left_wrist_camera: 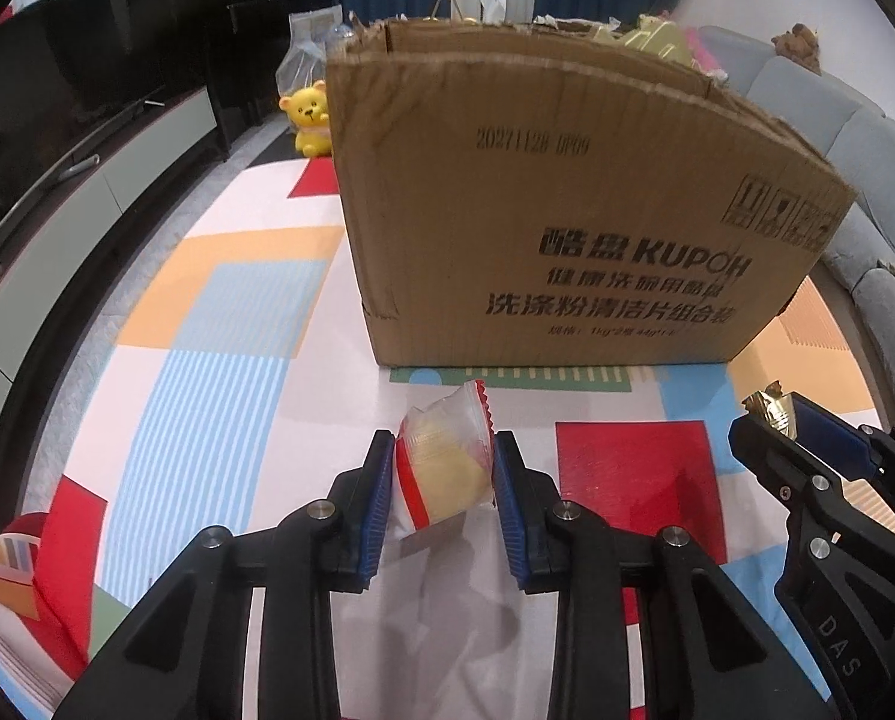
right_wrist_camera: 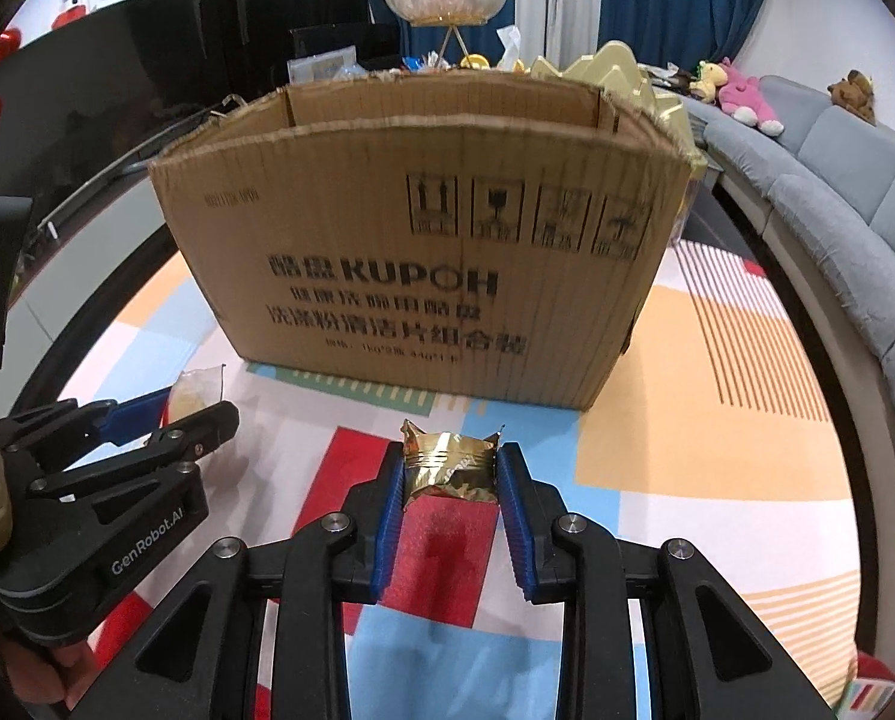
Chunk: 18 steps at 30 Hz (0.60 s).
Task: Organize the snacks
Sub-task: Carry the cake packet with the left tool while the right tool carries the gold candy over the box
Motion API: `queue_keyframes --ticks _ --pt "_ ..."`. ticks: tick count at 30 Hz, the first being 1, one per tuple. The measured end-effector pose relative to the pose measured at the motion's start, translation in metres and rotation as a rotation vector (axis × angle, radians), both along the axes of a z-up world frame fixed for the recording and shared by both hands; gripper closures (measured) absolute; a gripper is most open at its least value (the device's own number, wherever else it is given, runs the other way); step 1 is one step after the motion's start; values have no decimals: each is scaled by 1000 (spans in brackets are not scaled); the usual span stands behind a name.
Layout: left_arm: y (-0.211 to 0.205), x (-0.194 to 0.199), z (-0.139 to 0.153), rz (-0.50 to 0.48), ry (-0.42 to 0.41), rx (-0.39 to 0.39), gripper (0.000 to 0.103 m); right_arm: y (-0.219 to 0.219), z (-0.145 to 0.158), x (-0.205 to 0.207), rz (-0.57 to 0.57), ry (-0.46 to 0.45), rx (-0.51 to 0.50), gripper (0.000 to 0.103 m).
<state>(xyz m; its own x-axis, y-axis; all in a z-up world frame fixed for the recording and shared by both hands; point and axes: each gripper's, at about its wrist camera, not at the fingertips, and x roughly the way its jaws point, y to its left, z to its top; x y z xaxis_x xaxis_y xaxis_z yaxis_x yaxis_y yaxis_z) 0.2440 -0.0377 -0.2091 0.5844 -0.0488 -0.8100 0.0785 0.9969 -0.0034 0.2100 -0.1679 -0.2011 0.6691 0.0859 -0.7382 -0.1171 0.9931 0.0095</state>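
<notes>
I have a clear-wrapped yellow cake [left_wrist_camera: 444,468] with a red band pinched upright in my left claw, and a crinkled gold foil snack [right_wrist_camera: 450,465] clamped in my right. Both hang above the mat, just before the open-topped cardboard box [right_wrist_camera: 423,264].

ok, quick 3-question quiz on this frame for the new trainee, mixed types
1. True or false: the left gripper is shut on a gold foil packet.
2. Which is held by the right gripper? A) yellow bear toy B) gold foil snack C) nothing
3. Fill in: straight ahead of both grippers stands an open-topped ____ box on the colourful mat.

Key:
1. False: it grips a clear-wrapped yellow snack with red trim.
2. B
3. cardboard
</notes>
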Motion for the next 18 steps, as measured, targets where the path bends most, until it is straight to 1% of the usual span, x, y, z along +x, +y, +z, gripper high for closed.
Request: queue_keyframes --ticks 18 --pt "4 -33 49 1 -97 -11 71 5 50 -20 2 -107 -6 72"
